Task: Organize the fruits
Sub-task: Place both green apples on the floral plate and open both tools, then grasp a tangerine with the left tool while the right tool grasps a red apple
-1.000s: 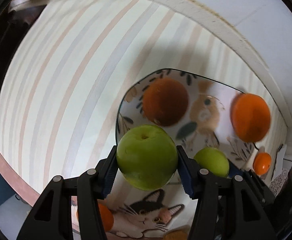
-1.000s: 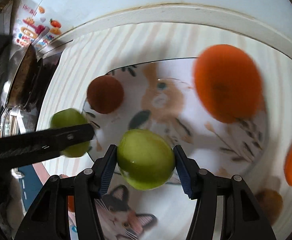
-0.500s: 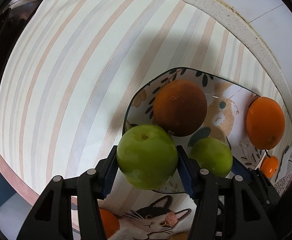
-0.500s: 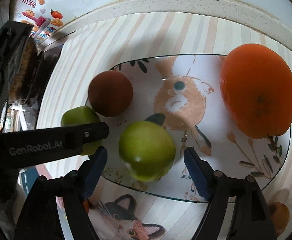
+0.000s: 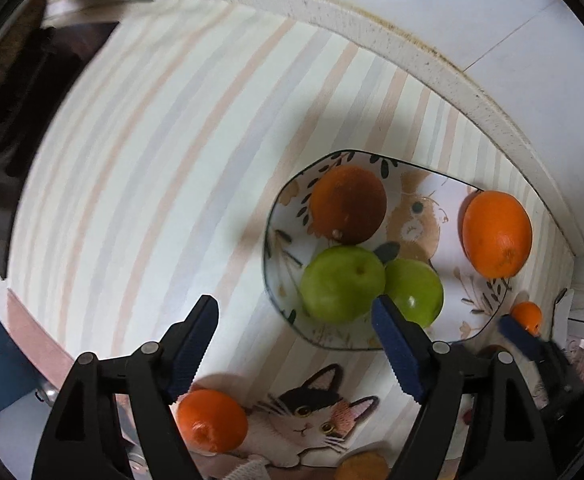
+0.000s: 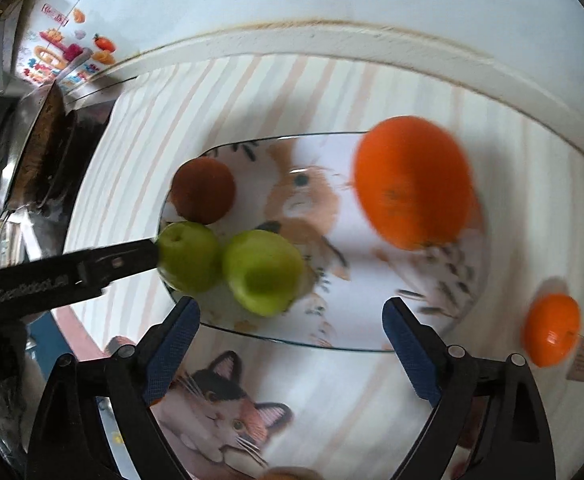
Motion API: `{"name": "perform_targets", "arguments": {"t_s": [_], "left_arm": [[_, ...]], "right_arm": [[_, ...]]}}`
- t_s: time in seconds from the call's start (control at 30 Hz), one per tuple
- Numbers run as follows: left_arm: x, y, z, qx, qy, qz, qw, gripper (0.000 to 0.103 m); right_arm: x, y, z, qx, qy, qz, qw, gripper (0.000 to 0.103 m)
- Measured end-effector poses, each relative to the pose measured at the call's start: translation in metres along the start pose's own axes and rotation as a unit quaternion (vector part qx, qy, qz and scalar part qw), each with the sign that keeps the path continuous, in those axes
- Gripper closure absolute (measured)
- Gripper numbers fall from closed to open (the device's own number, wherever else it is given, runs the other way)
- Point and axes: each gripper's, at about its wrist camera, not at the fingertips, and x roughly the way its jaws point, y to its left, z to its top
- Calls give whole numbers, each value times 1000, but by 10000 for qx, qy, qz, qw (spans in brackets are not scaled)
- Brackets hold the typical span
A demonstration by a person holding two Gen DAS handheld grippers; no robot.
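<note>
A patterned plate (image 5: 332,340) (image 6: 372,340) holds two green apples side by side (image 5: 342,284) (image 5: 414,290), a brown-orange fruit (image 5: 348,204) and a large orange (image 5: 496,234). In the right wrist view they show as the apples (image 6: 189,256) (image 6: 263,272), the brown fruit (image 6: 203,192) and the orange (image 6: 412,182). My left gripper (image 5: 296,350) is open and empty, just in front of the plate's near-left rim. My right gripper (image 6: 292,344) is open and empty, at the plate's near rim.
A small orange (image 5: 211,420) lies on the cat mat (image 5: 312,412) near the left gripper. Another small orange (image 6: 552,328) (image 5: 526,316) lies right of the plate. A raised white counter edge (image 5: 372,36) and wall bound the striped cloth behind. Dark objects (image 6: 39,152) stand far left.
Both grippers have opened and let go of their green apples, which now lie together on the plate. Both grippers have drawn back from the plate.
</note>
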Motion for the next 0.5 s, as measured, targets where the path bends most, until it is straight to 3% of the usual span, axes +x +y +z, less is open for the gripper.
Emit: {"name": "perform_targets", "arguments": {"t_s": [0.13,0.5], "left_arm": [[-20,2,-19,81,-316,219,9992,25],[-75,3,-68,247,-1099,491,9924,25]], "right_arm": [[-23,-5,-11,-1,-171,-332,9993,8],[-75,-2,-42,80,-545,-585,9968,8]]}}
